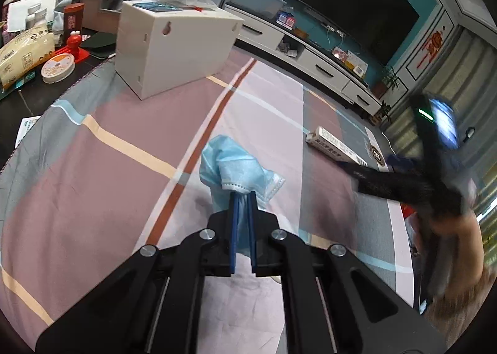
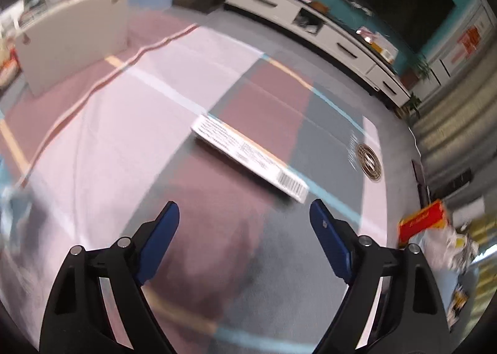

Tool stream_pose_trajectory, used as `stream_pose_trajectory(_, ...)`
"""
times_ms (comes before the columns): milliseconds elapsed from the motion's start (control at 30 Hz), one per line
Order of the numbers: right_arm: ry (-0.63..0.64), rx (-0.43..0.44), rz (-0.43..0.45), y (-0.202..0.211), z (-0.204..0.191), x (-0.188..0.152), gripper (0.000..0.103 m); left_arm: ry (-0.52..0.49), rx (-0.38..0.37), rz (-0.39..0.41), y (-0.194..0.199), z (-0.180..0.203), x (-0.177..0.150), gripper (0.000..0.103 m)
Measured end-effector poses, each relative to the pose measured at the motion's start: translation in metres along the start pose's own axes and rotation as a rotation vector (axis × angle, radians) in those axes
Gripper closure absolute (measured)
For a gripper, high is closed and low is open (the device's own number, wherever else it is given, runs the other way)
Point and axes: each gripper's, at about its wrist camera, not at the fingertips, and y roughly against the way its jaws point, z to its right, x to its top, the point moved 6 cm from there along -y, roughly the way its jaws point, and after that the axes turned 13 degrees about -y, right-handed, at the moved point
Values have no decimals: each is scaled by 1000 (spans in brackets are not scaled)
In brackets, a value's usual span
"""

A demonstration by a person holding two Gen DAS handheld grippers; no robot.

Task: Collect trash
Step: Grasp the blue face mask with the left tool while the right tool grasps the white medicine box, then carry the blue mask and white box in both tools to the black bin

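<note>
Two grippers | left gripper (image 1: 243, 198) fingers clamped on crumpled blue face mask (image 1: 231, 164), lifted over striped cloth (image 1: 93, 173) | right gripper (image 2: 244, 214) fingers wide apart, near long white carton (image 2: 248, 156) lying flat on cloth

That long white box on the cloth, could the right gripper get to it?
Probably yes: the right gripper is open and the long white box lies flat just ahead, nothing between them.
</note>
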Motion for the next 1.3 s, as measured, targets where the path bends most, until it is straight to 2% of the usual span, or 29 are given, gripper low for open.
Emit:
stream_pose_trajectory(33, 29, -11, -15, -8, -5, 3, 18, -2, -3, 1, 0, 1, 0, 96)
stream_pose_trajectory(133, 98, -119, -29, -35, -9, 16, 18, -9, -8, 7, 3, 3, 0, 96)
stream_pose_trajectory(200, 104, -104, -28, -43, -10, 24, 18, -8, -13, 8, 3, 3, 1, 96)
stream_pose_trajectory(367, 44, -9, -92, -68, -4, 30, 20, -4, -30, -6, 0, 3, -1, 95)
stream_pose_trajectory(433, 8, 11, -95, -75, 0, 33, 51, -6, -30, -6, 0, 2, -1, 95)
stream_pose_trajectory(467, -9, 25, -112, -79, 3, 31, 53, -5, -31, -4, 0, 2, 0, 95)
stream_pose_trajectory(500, -24, 27, -112, -82, 6, 30, 60, -6, -32, -2, 1, 2, 0, 95)
stream_pose_trajectory(600, -38, 33, -101, -79, 6, 26, 65, -9, -30, 4, 2, 1, 2, 95)
stream_pose_trajectory(667, -78, 64, -93, -70, 9, 23, 69, -9, -31, 7, 3, 1, 2, 95)
stream_pose_trajectory(733, -135, 103, -87, -59, 14, 21, 77, -9, -33, 11, 4, 2, 2, 95)
stream_pose_trajectory(800, -240, 229, -86, -38, 20, 15, 83, -11, -34, 16, 6, 3, 1, 95)
stream_pose_trajectory(867, -282, 306, -69, -18, 22, 5, 83, -15, -35, 22, 9, 4, 1, 95)
stream_pose_trajectory(1000, -336, 379, -28, 17, 26, -26, 83, -14, -40, 28, 12, 6, 2, 95)
stream_pose_trajectory(1100, -419, 491, -13, 42, 29, -57, 83, -36, -51, 41, 17, 14, 1, 95)
stream_pose_trajectory(1233, -509, 549, 11, 68, 39, -90, 83, -58, -63, 55, 23, 23, 1, 95)
stream_pose_trajectory(1300, -536, 520, 36, 78, 45, -105, 83, -67, -71, 57, 24, 27, 0, 95)
